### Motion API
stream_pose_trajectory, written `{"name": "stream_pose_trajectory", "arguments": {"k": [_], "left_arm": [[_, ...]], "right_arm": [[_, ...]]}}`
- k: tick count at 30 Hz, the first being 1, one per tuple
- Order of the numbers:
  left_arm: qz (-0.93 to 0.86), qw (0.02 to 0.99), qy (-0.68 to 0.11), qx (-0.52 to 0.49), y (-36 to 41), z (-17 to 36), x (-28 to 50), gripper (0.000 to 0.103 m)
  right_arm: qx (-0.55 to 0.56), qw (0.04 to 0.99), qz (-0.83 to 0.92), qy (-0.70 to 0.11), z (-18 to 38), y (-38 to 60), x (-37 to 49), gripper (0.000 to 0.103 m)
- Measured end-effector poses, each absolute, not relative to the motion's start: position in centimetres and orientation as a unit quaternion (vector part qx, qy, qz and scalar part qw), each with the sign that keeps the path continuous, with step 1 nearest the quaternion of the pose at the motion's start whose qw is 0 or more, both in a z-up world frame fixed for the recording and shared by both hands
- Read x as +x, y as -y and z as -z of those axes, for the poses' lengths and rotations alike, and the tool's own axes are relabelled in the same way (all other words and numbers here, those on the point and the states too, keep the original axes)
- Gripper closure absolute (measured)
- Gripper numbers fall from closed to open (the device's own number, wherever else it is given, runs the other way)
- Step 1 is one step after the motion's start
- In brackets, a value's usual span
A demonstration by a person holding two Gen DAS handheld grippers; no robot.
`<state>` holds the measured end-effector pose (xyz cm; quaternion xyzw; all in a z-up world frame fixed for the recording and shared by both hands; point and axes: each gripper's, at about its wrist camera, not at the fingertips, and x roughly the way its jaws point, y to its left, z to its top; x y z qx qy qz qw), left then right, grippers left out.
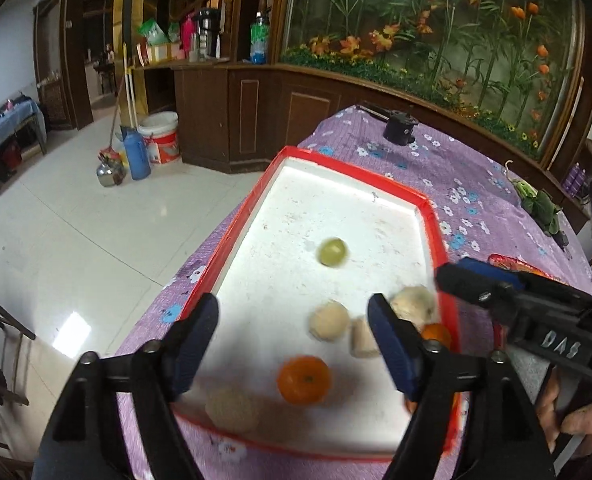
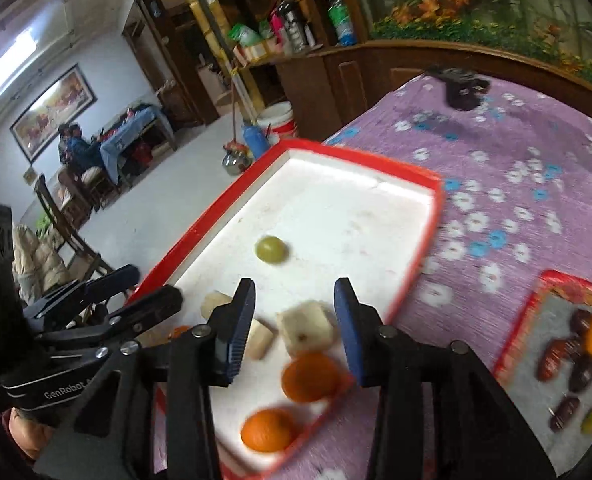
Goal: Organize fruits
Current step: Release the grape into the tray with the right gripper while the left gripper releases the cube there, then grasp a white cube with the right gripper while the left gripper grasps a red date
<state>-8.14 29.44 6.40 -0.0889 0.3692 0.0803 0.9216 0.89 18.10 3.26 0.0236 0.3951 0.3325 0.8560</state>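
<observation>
Left gripper [image 1: 293,344] gapes empty over my tray [image 1: 231,236], tangerine [image 1: 304,380] at six o'clock, while the right gripper [image 2: 293,330], equally wide and empty, should drop squarely around the pale chunk [image 2: 306,328] at twelve.

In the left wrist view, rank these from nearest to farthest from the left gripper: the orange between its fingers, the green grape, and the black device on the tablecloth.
From the left gripper:
1. Orange, in the white tray's near end, between the open fingers.
2. Green grape, mid-tray, ahead of the fingertips.
3. Black device, beyond the tray's far end, on the purple cloth.
</observation>
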Motion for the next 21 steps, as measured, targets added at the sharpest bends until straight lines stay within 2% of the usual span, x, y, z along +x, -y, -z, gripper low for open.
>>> {"name": "stream_pose_trajectory", "arguments": {"k": [5,15,21], "left_arm": [[-0.078,0.929,-0.358,-0.051,-25.8,-7.7,-10.4,0.021],[-0.094,0.938,-0.329,0.063,-17.8,-9.9,-13.6,0.021],[-0.076,0.94,-0.321,0.087,-14.9,-10.8,-14.9,0.021]], "right_arm": [[0.055,0.874,-0.306,-0.372,-4.2,-12.9,-2.3,0.055],[0.12,0.897,-0.246,-0.346,-4.5,-3.6,-7.8,0.054],[0.143,0.906,-0.222,-0.332,-4.7,0.8,-9.8,0.054]]}}
